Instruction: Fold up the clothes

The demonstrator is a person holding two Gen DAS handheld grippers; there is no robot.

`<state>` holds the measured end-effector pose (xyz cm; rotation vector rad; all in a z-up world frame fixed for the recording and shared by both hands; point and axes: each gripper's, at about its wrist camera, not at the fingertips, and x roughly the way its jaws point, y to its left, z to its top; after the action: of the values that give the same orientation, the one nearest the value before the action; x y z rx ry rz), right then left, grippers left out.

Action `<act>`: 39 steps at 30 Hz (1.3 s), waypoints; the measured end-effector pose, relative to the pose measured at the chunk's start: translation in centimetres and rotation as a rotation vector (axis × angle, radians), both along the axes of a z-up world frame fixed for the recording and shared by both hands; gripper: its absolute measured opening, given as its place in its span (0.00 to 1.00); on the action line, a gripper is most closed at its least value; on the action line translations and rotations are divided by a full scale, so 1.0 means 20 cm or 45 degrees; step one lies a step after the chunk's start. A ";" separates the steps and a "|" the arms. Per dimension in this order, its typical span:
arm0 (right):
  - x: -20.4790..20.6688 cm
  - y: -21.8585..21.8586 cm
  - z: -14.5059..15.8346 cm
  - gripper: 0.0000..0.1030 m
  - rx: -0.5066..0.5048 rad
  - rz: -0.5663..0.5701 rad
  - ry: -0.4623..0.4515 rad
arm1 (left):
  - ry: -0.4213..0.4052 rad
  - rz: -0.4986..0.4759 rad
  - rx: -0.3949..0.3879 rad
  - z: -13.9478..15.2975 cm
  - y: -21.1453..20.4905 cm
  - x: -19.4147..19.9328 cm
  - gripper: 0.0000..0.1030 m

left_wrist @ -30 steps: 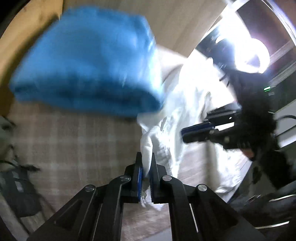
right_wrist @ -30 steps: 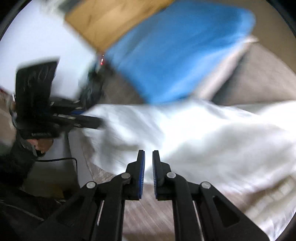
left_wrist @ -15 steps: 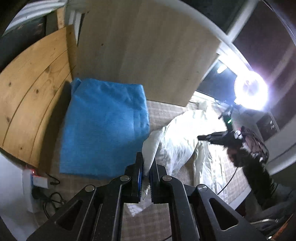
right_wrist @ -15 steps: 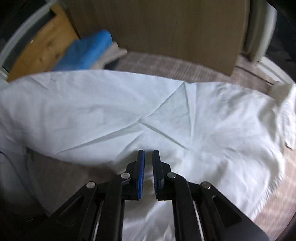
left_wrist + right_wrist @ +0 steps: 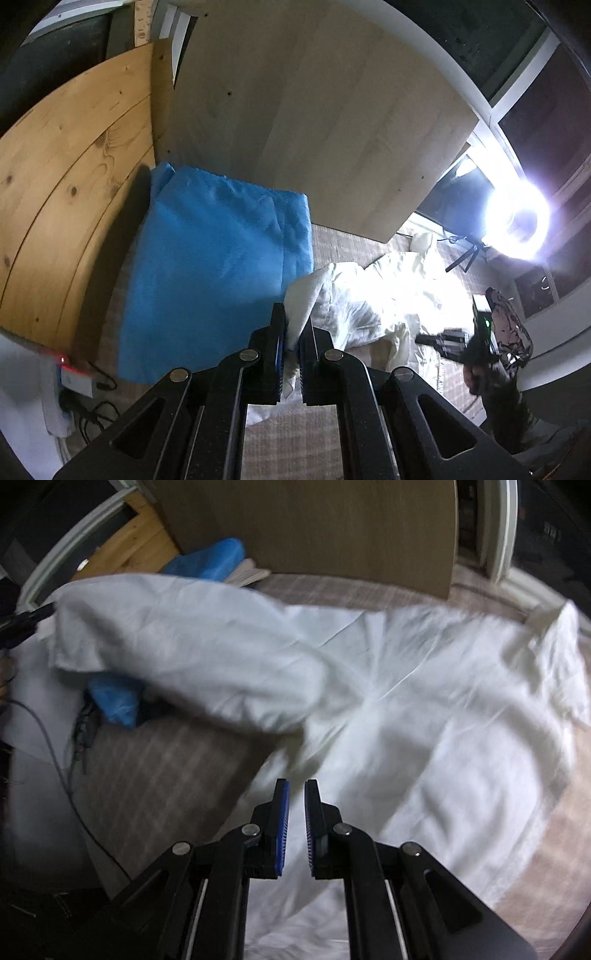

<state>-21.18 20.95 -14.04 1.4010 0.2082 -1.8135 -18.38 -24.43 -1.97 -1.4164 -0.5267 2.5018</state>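
A white garment [image 5: 424,709] is lying spread on the checked bedding [image 5: 159,775], one end lifting beside a blue towel [image 5: 218,266]. The left gripper [image 5: 291,332] is clenching that raised end. The right gripper [image 5: 296,812] is hovering over the garment, jaws nearly together, seemingly gripping nothing, though blur obscures it.
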 end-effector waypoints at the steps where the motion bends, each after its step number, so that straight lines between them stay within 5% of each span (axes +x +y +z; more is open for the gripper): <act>1: 0.04 -0.07 -0.09 0.09 0.049 0.019 -0.011 | -0.003 0.004 0.011 0.00 -0.01 -0.02 0.05; 5: 0.11 -0.14 -0.26 0.09 0.160 0.076 -0.050 | 0.009 0.022 0.018 0.01 -0.07 -0.18 0.05; 11: 0.02 -0.09 -0.08 0.10 0.059 -0.046 0.023 | 0.026 -0.023 0.023 0.05 -0.05 -0.42 0.05; 14: -0.05 -0.17 -0.06 0.22 0.111 -0.043 0.048 | 0.032 -0.062 0.018 0.06 -0.01 -0.49 0.05; 20: -0.12 -0.30 -0.14 0.23 0.290 -0.018 0.038 | 0.020 -0.096 0.020 0.03 0.01 -0.58 0.05; 24: -0.19 -0.29 -0.16 0.10 0.227 -0.055 -0.084 | -0.004 -0.092 0.027 -0.01 -0.03 -0.64 0.05; 29: -0.32 -0.20 -0.19 0.07 -0.025 -0.191 -0.336 | -0.034 -0.086 0.031 -0.09 -0.07 -0.70 0.05; 31: -0.36 -0.18 -0.28 0.08 -0.014 -0.223 -0.433 | -0.048 -0.093 0.034 -0.11 -0.08 -0.72 0.05; 35: -0.30 -0.16 -0.17 0.08 -0.019 -0.174 -0.317 | -0.061 -0.121 0.009 -0.14 -0.07 -0.73 0.05; 37: -0.25 -0.13 -0.04 0.08 0.010 -0.187 -0.116 | -0.069 -0.124 0.008 -0.14 -0.08 -0.73 0.05; 39: -0.24 -0.12 -0.01 0.08 0.007 -0.230 -0.052 | -0.070 -0.132 0.004 -0.14 -0.08 -0.71 0.05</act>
<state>-25.98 18.58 -14.27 1.5000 0.0674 -1.9289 -32.57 -25.94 -4.71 -1.4753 -0.4545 2.3865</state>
